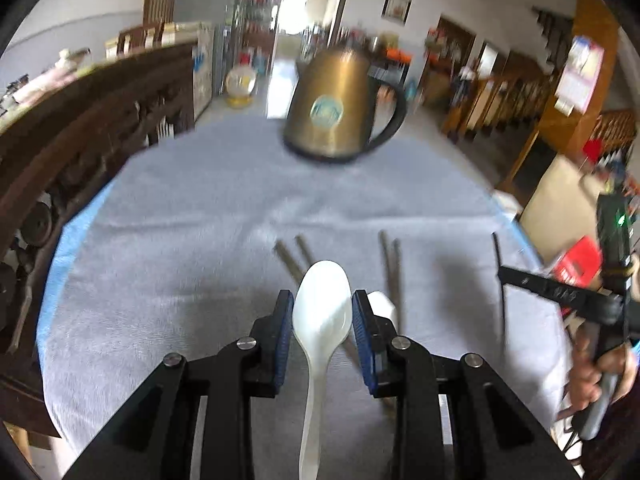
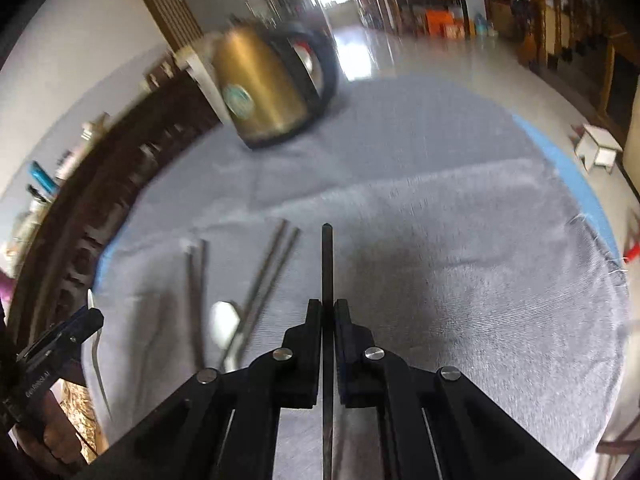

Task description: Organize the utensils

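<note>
The left claw (image 1: 323, 312) is clamped on a white spoon (image 1: 322, 308), blue pads (image 1: 283, 336) pressed to either side of the bowl, the handle running back down between the black arms and the bowl tip poking out ahead. The right claw (image 2: 327, 312) has its jaws together on a single dark chopstick (image 2: 327, 264), which sticks straight forward past the fingertips and runs back under the claw. Both hang over a round bench (image 2: 500, 280) covered in a grey cloth with a blue edge showing along the rim. Lying on the cloth between the two claws are two pairs of grey chopsticks (image 2: 272, 276) (the pictures are blurred, so I cannot tell whether each pair touches), and a second white spoon (image 2: 224, 324) rests just beside the nearer pair, its bowl partly hidden behind the left claw in that camera's view. At the far side of the bench stands a brass-coloured kettle (image 1: 334, 104) with a black handle and a round teal label. A person's hand (image 1: 596, 380) grips the right tool's handle at the edge of the left camera's picture.
</note>
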